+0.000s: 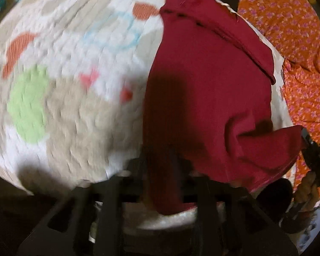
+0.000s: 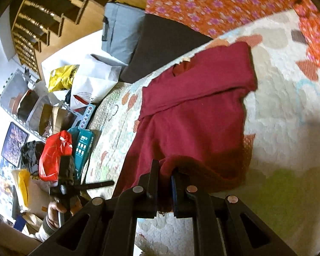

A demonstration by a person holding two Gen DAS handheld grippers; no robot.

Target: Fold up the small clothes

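Garment [image 1: 204, 89] — a dark red small piece — lies on a patterned quilt [image 1: 74, 68], its far part folded over along a hemmed edge. Left gripper [image 1: 163, 170] has its fingers clamped on the near edge of the cloth, which hangs between them. Right gripper [image 2: 165, 181] likewise pinches a bunched corner, lifted off the quilt; in the left wrist view that corner rises at the right, beside the right gripper [image 1: 315, 155]. Quilt lies bare to the left of the garment in the left wrist view, with a green patch [image 1: 28, 104] and orange patches. An orange floral cloth [image 1: 292, 34] borders the quilt on the far right. In the right wrist view the quilt's left edge meets clutter: a grey bag [image 2: 121, 32], a yellow bag [image 2: 61, 76], a red bag [image 2: 55, 155], boxes, shelving.
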